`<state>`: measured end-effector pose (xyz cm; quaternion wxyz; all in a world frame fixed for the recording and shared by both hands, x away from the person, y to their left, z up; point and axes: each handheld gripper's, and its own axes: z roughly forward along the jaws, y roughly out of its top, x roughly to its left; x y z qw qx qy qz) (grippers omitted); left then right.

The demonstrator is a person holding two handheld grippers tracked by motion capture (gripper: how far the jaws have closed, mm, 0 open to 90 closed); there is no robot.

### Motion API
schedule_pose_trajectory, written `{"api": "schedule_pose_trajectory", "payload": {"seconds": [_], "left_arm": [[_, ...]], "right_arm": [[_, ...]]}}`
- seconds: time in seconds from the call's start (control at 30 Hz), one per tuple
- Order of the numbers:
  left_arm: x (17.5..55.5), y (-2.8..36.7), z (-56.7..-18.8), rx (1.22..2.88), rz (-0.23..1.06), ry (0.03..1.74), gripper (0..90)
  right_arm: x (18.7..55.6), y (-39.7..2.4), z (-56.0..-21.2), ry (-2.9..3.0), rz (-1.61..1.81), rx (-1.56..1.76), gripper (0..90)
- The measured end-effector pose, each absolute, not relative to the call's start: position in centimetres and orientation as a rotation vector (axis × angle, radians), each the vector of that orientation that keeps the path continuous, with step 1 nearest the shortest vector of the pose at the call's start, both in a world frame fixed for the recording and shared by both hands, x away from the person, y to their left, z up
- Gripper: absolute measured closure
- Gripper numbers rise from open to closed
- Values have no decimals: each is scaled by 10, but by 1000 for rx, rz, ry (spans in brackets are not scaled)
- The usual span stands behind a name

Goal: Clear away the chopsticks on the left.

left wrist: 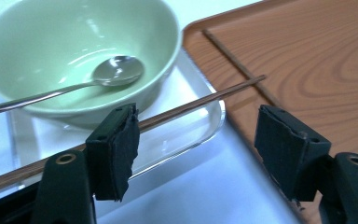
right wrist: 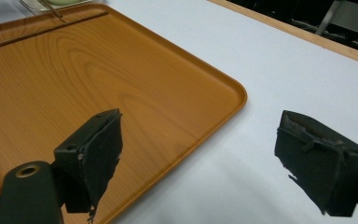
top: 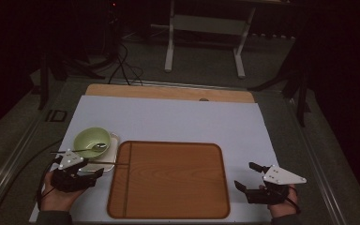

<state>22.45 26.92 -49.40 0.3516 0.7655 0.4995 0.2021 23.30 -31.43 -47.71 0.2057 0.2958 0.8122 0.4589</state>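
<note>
A pale green bowl stands on a small clear tray at the left, with a metal spoon lying in it. A thin brown chopstick lies across the clear tray, its tip on the rim of the wooden tray. My left gripper is open just in front of the clear tray; the chopstick passes behind its left jaw. My right gripper is open and holds nothing, at the wooden tray's right edge.
Everything rests on a white mat over a wooden tabletop. A groove runs along the wooden tray's left side. Cables and a white frame stand on the dark floor beyond the table.
</note>
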Motion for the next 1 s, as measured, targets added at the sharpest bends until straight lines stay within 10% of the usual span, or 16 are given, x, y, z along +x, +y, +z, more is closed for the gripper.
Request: {"api": "schedule_pose_trajectory", "payload": {"seconds": [1.0], "left_arm": [[251,301,-520,1970,602,1364,230]], "right_arm": [[234,-313,-478,2275,1274,822,148]]}}
